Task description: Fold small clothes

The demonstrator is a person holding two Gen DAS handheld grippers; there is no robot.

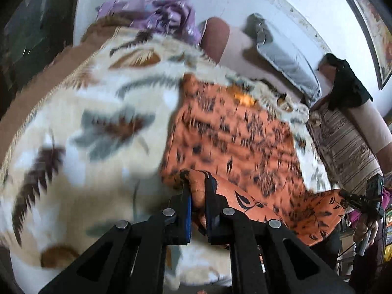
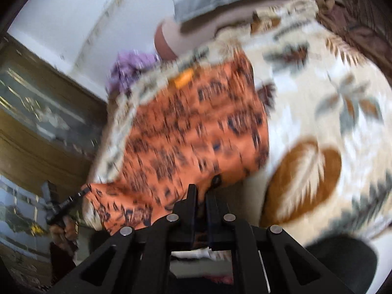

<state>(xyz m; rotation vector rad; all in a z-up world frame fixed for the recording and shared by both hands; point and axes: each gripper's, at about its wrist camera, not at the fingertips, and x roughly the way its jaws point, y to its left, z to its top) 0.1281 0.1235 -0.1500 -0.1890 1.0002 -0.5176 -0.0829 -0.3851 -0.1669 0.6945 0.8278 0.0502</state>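
From where I stand, the orange cloth with a dark leaf print (image 1: 232, 132) lies spread on the cream fleece blanket with brown and grey leaves (image 1: 80, 112), and its near edge is lifted off this blanket by both tools. The left gripper (image 1: 198, 191) has its two black fingers pressed on a bunched corner of the orange cloth, and a fold of the fabric stands up between them. The right gripper (image 2: 201, 196) is closed almost fully on the other near corner; the fabric goes down between its fingers, so I judge that it pinches the cloth too, though the picture is blurred there. The edge between the two corners hangs with some slack. I think the first risk is in the thin hold on the right side: only little fabric seems to be inside, and a quick pull toward the far side of the blanket can draw it out, so that corner falls and the fold goes crooked. The second risk is the fleece itself: it is soft and hairy, it may catch the cloth and drag wrinkles with it. At the far end of the blanket a crumpled purple garment (image 1: 159, 12) lies near the orange cloth's far edge, and a long throw can land on it.
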